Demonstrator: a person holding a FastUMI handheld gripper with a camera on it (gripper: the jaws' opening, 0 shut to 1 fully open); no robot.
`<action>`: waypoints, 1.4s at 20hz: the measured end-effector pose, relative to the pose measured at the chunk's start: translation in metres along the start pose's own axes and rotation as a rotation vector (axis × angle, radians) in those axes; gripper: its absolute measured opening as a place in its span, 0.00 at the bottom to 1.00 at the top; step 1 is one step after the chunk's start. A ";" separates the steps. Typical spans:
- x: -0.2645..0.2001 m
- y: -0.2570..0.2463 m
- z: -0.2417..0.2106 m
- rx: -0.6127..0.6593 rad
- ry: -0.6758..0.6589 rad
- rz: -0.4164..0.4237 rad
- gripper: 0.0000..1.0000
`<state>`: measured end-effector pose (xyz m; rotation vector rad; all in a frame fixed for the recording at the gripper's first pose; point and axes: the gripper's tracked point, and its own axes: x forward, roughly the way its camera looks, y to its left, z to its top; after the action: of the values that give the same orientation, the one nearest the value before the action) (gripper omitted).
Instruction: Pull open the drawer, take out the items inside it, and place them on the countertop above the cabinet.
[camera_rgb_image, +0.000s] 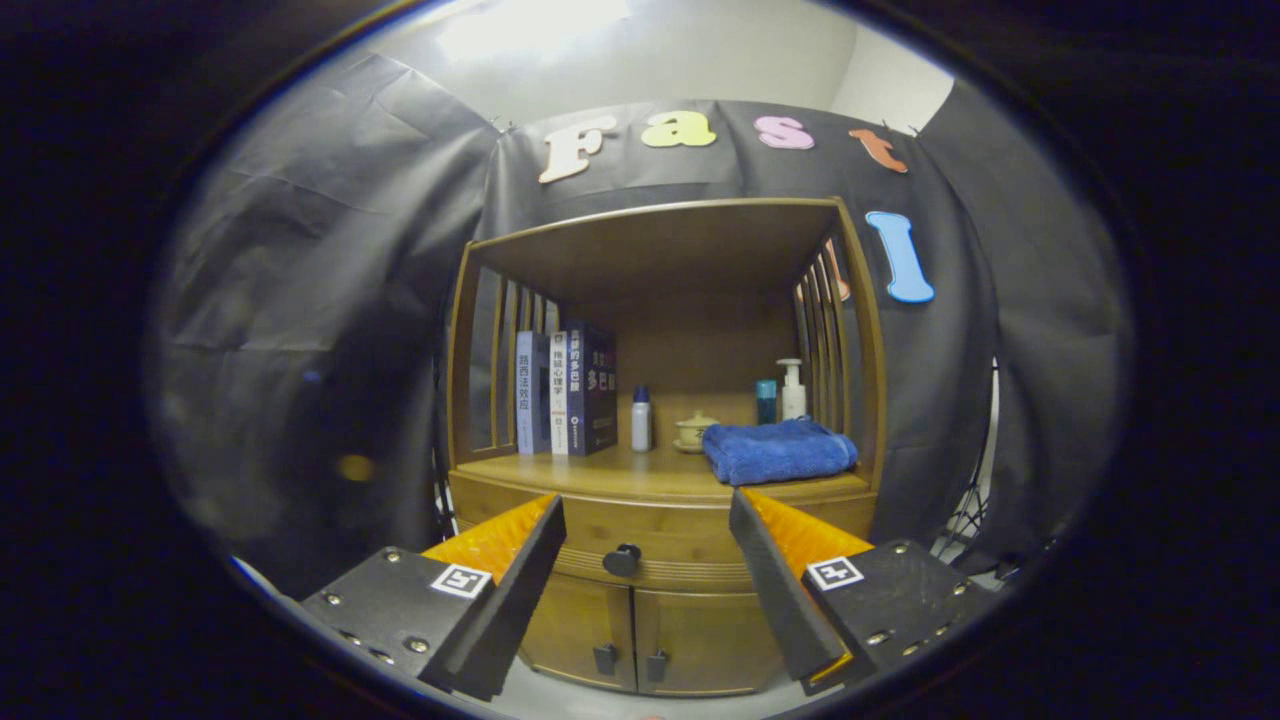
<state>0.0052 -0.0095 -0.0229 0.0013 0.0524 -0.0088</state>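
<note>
Two spread fingers of the gripper (647, 520) are being held open, empty, with the drawer knob (621, 559) lying straight ahead between them.

My fingers (645, 520) gape; the knob (622, 559) at twelve o'clock seems unobstructed; a towel (778, 450) crowds the countertop (590, 472) at one.

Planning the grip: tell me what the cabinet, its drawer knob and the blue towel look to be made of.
Cabinet: looks like bamboo or light wood, smooth honey finish with faint grain. Drawer knob: dark and round, slightly glossy, metal or plastic, unclear. Blue towel: soft fuzzy cloth, folded. The gripper is open short of the knob.
</note>
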 end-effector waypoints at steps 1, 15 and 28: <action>0.004 -0.002 -0.007 -0.007 0.013 -0.006 0.99; 0.078 -0.021 -0.094 0.065 0.193 -0.078 0.99; 0.156 0.035 -0.171 0.055 0.280 -0.080 0.56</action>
<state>0.1519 0.0249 -0.2015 0.0557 0.3320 -0.0903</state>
